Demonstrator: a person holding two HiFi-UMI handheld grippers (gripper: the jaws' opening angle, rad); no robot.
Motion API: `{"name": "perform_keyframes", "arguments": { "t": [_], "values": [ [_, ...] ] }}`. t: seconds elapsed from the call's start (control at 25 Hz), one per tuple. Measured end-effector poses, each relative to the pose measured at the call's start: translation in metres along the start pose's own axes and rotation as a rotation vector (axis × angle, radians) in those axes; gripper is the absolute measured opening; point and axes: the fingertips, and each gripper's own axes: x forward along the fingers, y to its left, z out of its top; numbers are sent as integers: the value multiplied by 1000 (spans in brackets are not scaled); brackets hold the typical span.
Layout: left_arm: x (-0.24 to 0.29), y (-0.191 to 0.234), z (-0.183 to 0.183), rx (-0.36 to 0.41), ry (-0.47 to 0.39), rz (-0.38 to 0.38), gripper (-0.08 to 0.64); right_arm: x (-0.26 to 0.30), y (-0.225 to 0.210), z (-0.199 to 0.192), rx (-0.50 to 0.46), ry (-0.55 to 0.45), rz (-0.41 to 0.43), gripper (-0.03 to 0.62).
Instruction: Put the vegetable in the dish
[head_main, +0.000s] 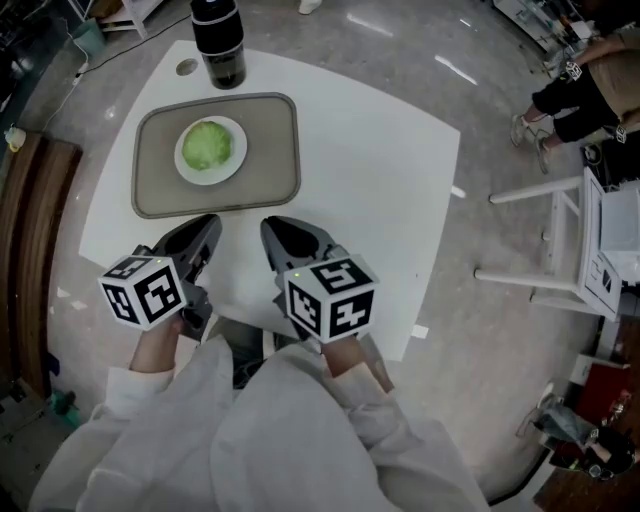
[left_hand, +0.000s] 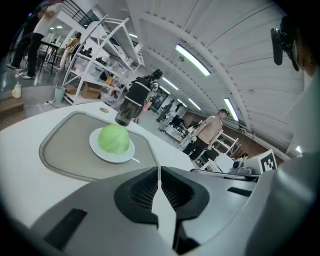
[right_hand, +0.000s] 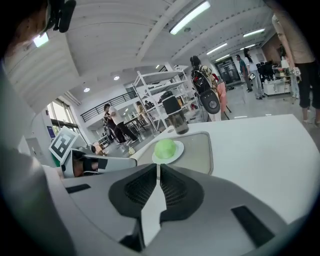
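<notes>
Both of my hand-held grippers hang over the near edge of the white table (head_main: 370, 180), side by side and close together. The left hand-held gripper (head_main: 205, 228) is clenched, its jaw tips meeting with nothing between them. The right hand-held gripper (head_main: 275, 230) is clenched and empty in the same way.

Just ahead of the two sets of jaws runs the near rim of a grey tray (head_main: 270, 150) with rounded corners. The round green vegetable (head_main: 206, 146) sits in the middle of the white dish (head_main: 236, 166), and the dish rests on the left half of the tray, apart from both grippers.

A black bottle (head_main: 220, 45) stands upright just beyond the tray's far rim, near the table's far edge. Right of the tray the table is bare out to its right-hand corner. Past that edge is grey floor, with a white chair (head_main: 590, 240) well apart from the table.
</notes>
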Motion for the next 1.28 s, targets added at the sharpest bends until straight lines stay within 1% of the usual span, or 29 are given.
{"name": "perform_keyframes", "arguments": {
  "t": [0.16, 0.32, 0.48, 0.6, 0.8, 1.0, 1.16, 1.28],
  "values": [
    [-13, -46, -23, 18, -31, -45, 9, -37, 13, -12, -29, -27, 17, 25],
    [-22, -86, -50, 46, -35, -86, 9, -72, 22, -26, -23, -51, 27, 20],
    [-29, -120, -75, 69, -33, -106, 9, -104, 26, -47, -38, -53, 33, 17],
    [-38, -139, -87, 89, -46, -105, 8, -124, 24, -63, -27, -38, 22, 17],
    [-46, -154, -103, 103, -26, -126, 9, -142, 28, -77, -12, -40, 6, 17],
    [-50, -164, -112, 119, 8, -165, 9, -150, 34, -75, 19, -67, 23, 17],
    [-55, -171, -115, 143, 37, -196, 8, -155, 38, -74, 2, -66, 13, 15],
    [-63, -172, -114, 159, 50, -215, 9, -158, 47, -74, 3, -59, 30, 15]
  ]
}}
